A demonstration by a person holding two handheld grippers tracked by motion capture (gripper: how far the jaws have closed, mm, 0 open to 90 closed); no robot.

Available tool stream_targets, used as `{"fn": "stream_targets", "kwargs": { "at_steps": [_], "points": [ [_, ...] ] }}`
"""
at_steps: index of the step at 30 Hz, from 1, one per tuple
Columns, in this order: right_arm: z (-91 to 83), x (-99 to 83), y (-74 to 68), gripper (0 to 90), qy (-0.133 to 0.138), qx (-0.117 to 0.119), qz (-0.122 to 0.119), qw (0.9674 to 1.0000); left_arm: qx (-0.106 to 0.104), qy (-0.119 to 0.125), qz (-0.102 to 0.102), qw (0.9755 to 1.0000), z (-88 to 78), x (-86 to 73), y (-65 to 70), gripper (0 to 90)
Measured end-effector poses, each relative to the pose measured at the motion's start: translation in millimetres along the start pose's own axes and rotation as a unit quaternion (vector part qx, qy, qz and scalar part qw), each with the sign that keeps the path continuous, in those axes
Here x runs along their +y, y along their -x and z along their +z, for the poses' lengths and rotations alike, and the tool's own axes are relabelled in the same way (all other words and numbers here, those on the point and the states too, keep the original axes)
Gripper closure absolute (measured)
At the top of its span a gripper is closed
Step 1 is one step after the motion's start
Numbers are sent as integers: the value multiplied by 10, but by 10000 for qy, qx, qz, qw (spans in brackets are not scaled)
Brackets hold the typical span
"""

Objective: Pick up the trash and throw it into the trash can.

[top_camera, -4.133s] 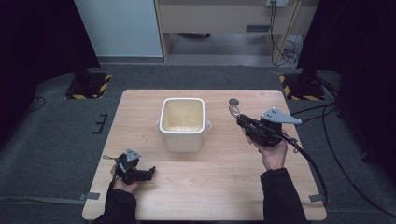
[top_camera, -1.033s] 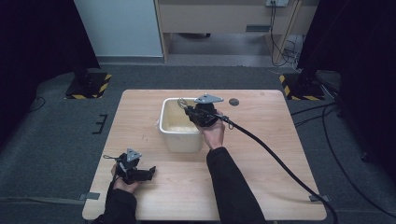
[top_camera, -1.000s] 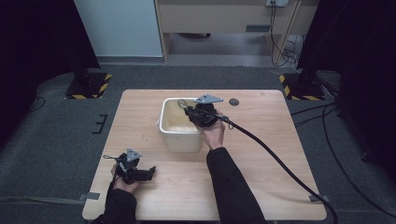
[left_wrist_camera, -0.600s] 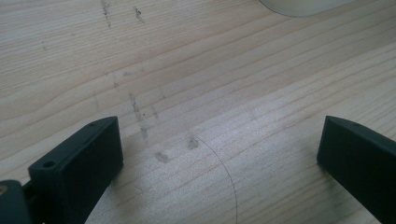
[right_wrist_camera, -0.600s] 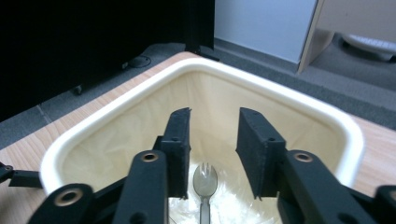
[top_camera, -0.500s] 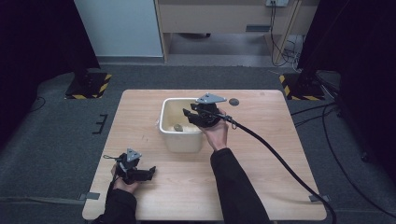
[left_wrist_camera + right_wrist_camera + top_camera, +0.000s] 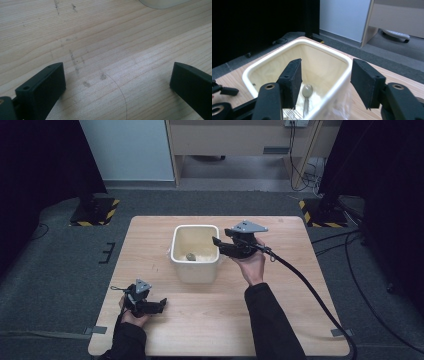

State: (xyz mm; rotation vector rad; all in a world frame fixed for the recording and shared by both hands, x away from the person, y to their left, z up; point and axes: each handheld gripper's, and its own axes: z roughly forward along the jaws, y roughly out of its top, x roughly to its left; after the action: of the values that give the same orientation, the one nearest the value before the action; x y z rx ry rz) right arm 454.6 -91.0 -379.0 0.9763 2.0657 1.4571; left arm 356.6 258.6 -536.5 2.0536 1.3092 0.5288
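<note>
Cream plastic tub, square with rounded corners, standing upright near the middle of the pale wooden table. Inside, on the tub floor: one spoon, metal, bowl end up in the right gripper view, handle running down toward the lower edge; seen from the high view as a small dull object on the tub floor, toward the front wall. Right gripper, black, held level in the person's right hand at the tub's right rim, tips pointing left over the rim; grey three-cornered plate on top, thick black cable trailing off toward the table's lower right edge. Jaws apart and empty, just now widened, nothing pressed between the pads; in the right gripper view one jaw in front of the tub's inside, the other outside its near wall, spoon lying free below the first jaw and clear of it. Left gripper, black, resting low at the front left of the table in the person's left hand, well apart from the tub. Jaws wide apart in the left gripper view, bare wood grain between them, a thin dark curved line and a few small scuffs on the board; a pale rounded edge of the tub at the top of that view. Dark sleeves on both forearms. Grey carpet around the table.
</note>
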Motion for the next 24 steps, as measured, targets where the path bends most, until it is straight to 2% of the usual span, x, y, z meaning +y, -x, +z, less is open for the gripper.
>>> {"fn": "stream_targets", "kwargs": {
  "at_steps": [4, 8, 14, 24],
  "points": [
    [-153, -86, 83, 368, 37, -82, -22, 10000, -2, 2, -2, 10000, 0, 0, 0, 0],
    [-292, -189, 169, 254, 70, -206, 14, 9998, 1, 1, -1, 10000, 0, 0, 0, 0],
    [-472, -313, 255, 234, 85, -294, 69, 9995, -2, 1, -1, 10000, 0, 0, 0, 0],
    [-760, -534, 394, 142, 145, -422, 173, 9989, 0, 1, -2, 10000, 0, 0, 1, 0]
  ]
}}
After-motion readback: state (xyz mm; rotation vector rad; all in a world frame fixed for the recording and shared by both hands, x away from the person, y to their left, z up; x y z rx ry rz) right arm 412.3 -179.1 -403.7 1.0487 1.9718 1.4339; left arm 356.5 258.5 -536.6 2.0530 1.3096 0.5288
